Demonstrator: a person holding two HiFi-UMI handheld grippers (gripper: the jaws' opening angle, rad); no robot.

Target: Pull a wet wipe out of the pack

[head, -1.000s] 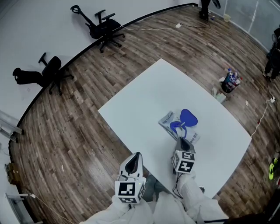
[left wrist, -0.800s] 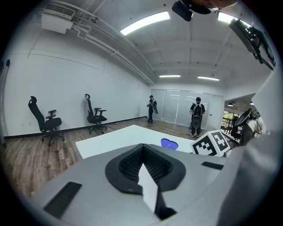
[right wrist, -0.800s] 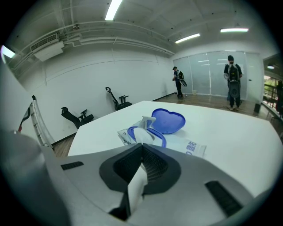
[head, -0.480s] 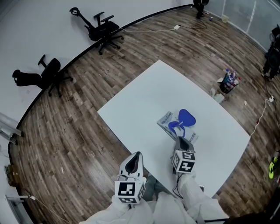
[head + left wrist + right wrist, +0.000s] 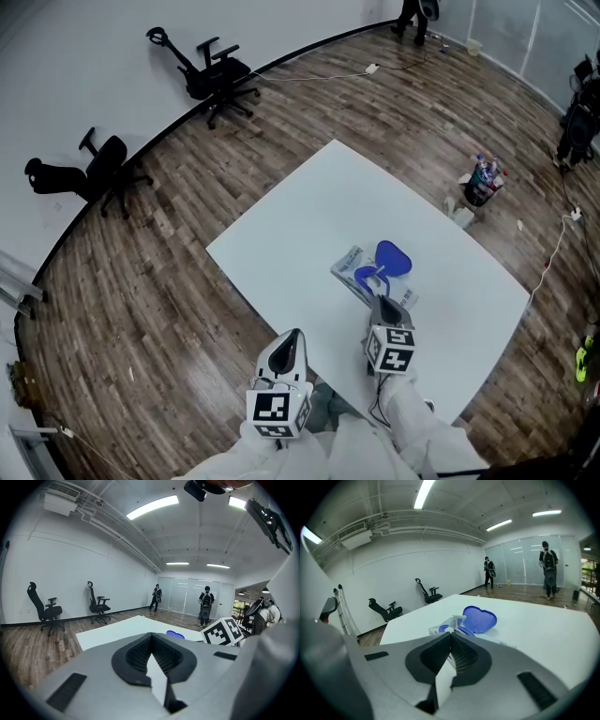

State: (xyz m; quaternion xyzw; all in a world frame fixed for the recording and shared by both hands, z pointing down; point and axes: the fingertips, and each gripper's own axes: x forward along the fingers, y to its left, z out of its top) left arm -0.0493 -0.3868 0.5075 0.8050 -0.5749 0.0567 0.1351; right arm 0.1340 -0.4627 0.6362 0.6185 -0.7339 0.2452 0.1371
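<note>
On the wooden floor [image 5: 141, 281] a big white table [image 5: 319, 216] is standing cornerwise to the head view, and it is taking up the middle of the room. Beside the curved wall two black office chairs [image 5: 220, 75] are lying or leaning near each other, well apart from the table. A small container with bottles [image 5: 481, 180] is standing on the floor near the far right corner of the table.

At the near edge of the table, the left gripper [image 5: 292, 335] is hovering over the table's corner with its jaws pressed together at the tips, and it is gripping nothing. The right gripper [image 5: 380, 302] is pointing down at the pack of wet wipes [image 5: 359, 275]. Its jaws are also meeting at the tips, fully closed, and nothing is showing between them in the right gripper view.

The pack is lying flat on the table, in the half nearer to the person and just in front of the right gripper's tips. Its blue lid [image 5: 480, 619] is standing open, folded back to the far side. A white tuft of wipe [image 5: 456, 619] is sticking up from the opening, just beyond the closed jaws. Whether the tips are touching it, I cannot tell.
</note>
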